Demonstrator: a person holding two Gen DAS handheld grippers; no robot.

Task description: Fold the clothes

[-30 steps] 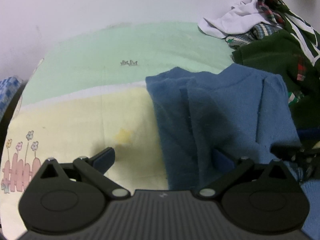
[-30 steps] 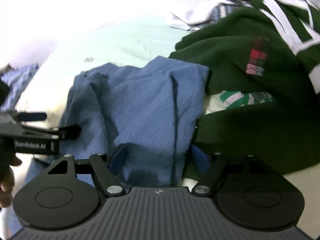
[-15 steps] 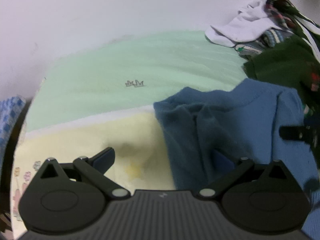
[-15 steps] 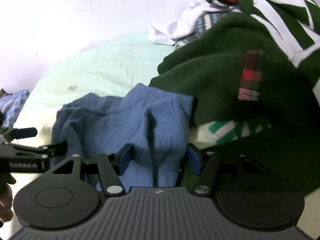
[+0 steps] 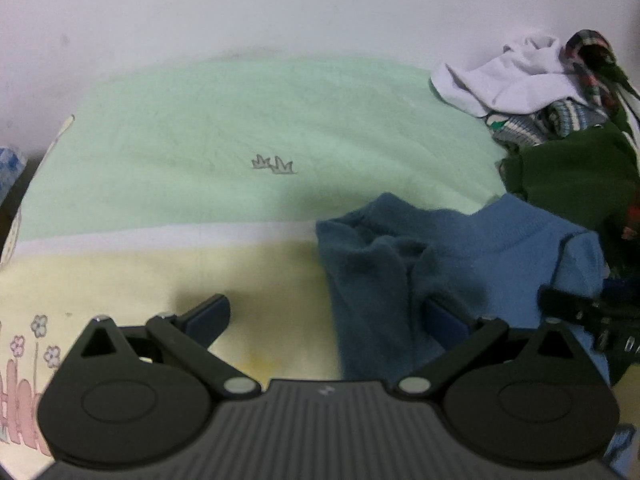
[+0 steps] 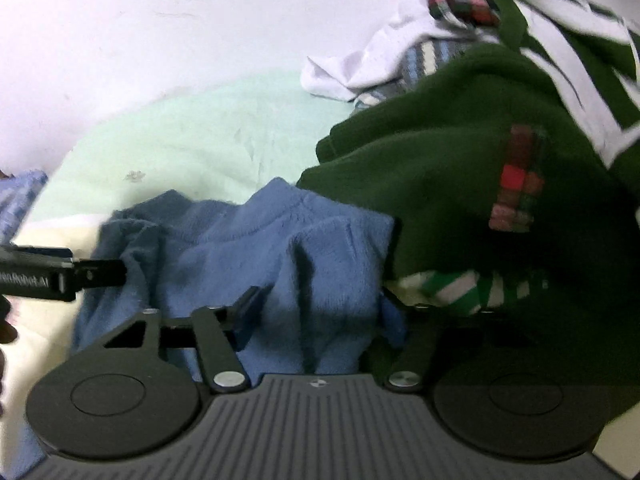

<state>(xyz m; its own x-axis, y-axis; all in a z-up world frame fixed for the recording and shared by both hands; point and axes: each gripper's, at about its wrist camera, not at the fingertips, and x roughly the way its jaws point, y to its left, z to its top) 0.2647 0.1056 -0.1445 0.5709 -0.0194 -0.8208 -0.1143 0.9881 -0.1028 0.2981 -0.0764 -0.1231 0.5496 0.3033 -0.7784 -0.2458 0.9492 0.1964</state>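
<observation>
Here, in the left wrist view, the left gripper [image 5: 326,312] gapes wide over the blue garment's [image 5: 460,256] left edge; bare bedsheet [image 5: 240,128] runs to twelve o'clock. In the right wrist view, the right gripper [image 6: 320,308] is closing around a blue garment [image 6: 280,248] fold; the green sweater [image 6: 440,168] crowds two o'clock.

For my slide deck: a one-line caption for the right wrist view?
Right tool closing around a bunched edge of the blue garment, beside the dark green garment.
</observation>
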